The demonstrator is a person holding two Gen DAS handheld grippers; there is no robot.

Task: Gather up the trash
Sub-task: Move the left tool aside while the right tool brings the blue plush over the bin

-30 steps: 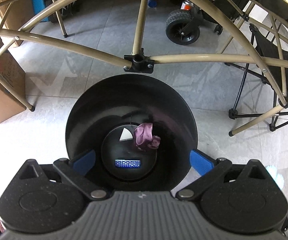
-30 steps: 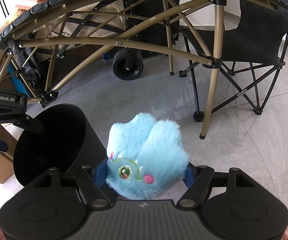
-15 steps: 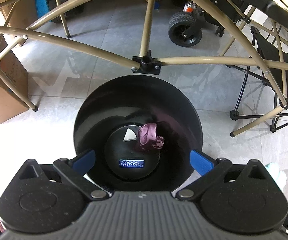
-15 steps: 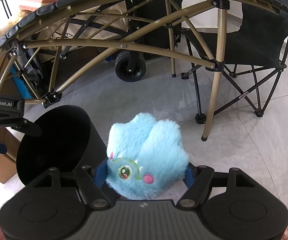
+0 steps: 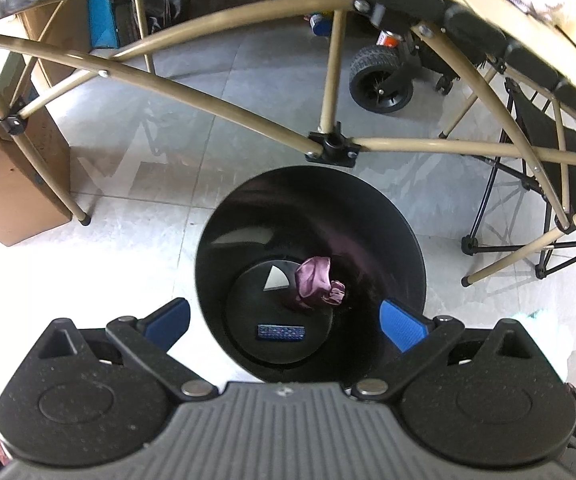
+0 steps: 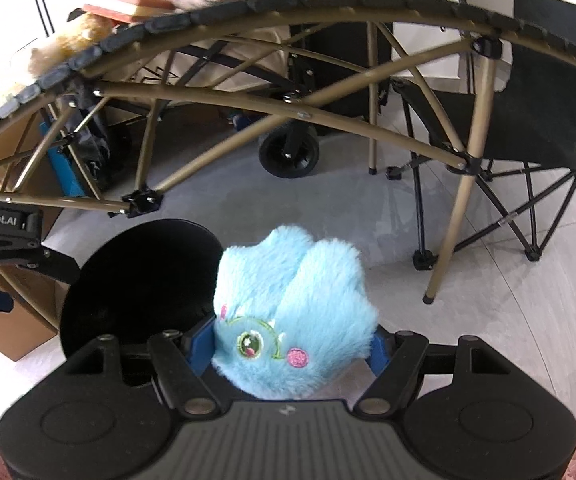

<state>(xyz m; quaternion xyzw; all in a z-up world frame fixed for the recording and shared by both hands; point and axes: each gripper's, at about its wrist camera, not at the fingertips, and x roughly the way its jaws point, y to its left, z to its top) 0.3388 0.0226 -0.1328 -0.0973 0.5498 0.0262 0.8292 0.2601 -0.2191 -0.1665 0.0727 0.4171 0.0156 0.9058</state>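
— Right wrist view, item?
— Fluffy blue plush toy (image 6: 292, 316), green-ringed eye, pink cheek; my right gripper (image 6: 290, 350) pinches it just beside the black bin (image 6: 143, 280).
— Left?
— My left gripper (image 5: 285, 318) spread, over the bin.

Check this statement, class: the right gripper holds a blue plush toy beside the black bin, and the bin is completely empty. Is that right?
Not quite. The black bin is not empty: the left wrist view shows a crumpled purple wrapper at its bottom. The rest stands: the right gripper holds the blue plush toy beside the bin.
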